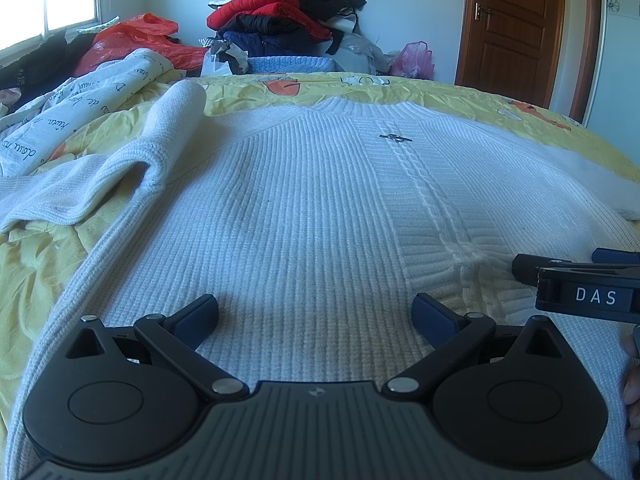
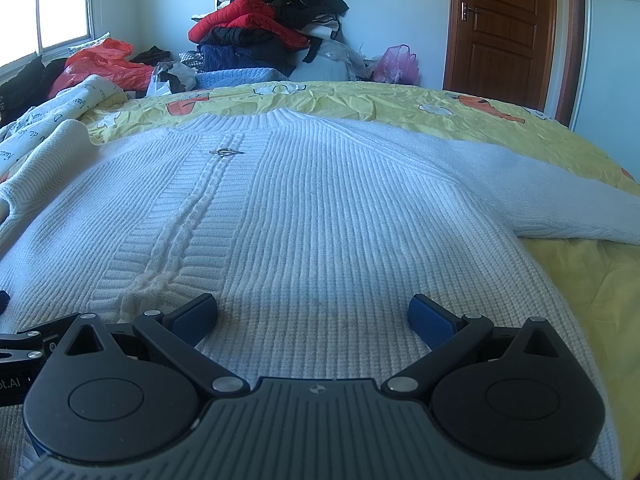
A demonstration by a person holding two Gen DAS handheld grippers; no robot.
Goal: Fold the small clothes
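the white sweater [image 1: 304, 208] is a thick ribbed knit, matt and soft-looking, with a raised cable braid down the front and a small shiny metal pin [image 1: 395, 137] fastened on it; it lies on a yellow bed sheet [image 2: 400, 104] of thin, creased cloth. the left gripper [image 1: 316, 316] and the right gripper [image 2: 312, 316] are matt black plastic with bright metal rivets, ridged grey bases and blue pads that look rubbery. behind, a door [image 1: 516, 20] of glossy brown wood, crinkled shiny plastic bags [image 1: 140, 38] and a heap of puffy quilted jackets [image 2: 256, 28].

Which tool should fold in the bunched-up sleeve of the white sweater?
Probably left. The bunched sleeve lies on the left tool's side, while the right tool is nearer the flat sleeve. Both tools are open above the sweater.
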